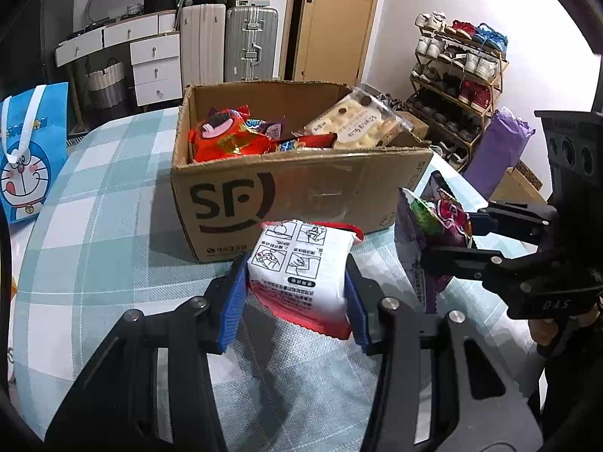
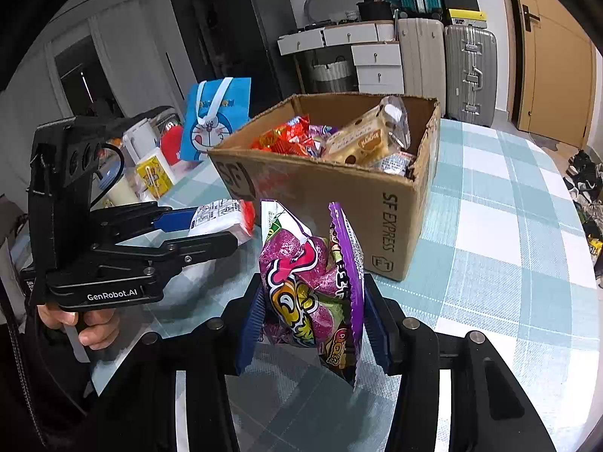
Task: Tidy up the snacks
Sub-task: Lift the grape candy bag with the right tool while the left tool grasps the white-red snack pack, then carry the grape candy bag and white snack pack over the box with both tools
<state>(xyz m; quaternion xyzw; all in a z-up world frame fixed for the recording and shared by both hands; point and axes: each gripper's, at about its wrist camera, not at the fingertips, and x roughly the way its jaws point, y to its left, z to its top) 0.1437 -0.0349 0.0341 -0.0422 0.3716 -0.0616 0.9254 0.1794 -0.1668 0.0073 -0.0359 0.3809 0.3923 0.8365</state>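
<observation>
An open cardboard box (image 1: 301,184) (image 2: 380,203) stands on the checked table, filled with red, orange and white snack packs. My left gripper (image 1: 296,286) is shut on a white and red snack packet (image 1: 301,263), held above the cloth just in front of the box. That packet (image 2: 222,218) and the left gripper (image 2: 211,229) also show at the left of the right wrist view. My right gripper (image 2: 312,301) is shut on a purple snack bag (image 2: 312,286), lifted near the box's corner. The purple bag (image 1: 441,222) and right gripper (image 1: 452,241) appear at the right of the left wrist view.
A blue cartoon gift bag (image 1: 26,158) (image 2: 213,120) stands on the table's left side. Bottles and containers (image 2: 150,173) crowd behind the left gripper. A hand (image 2: 94,327) grips its handle. Suitcases (image 1: 233,45), drawers and a shoe rack (image 1: 456,83) line the room beyond.
</observation>
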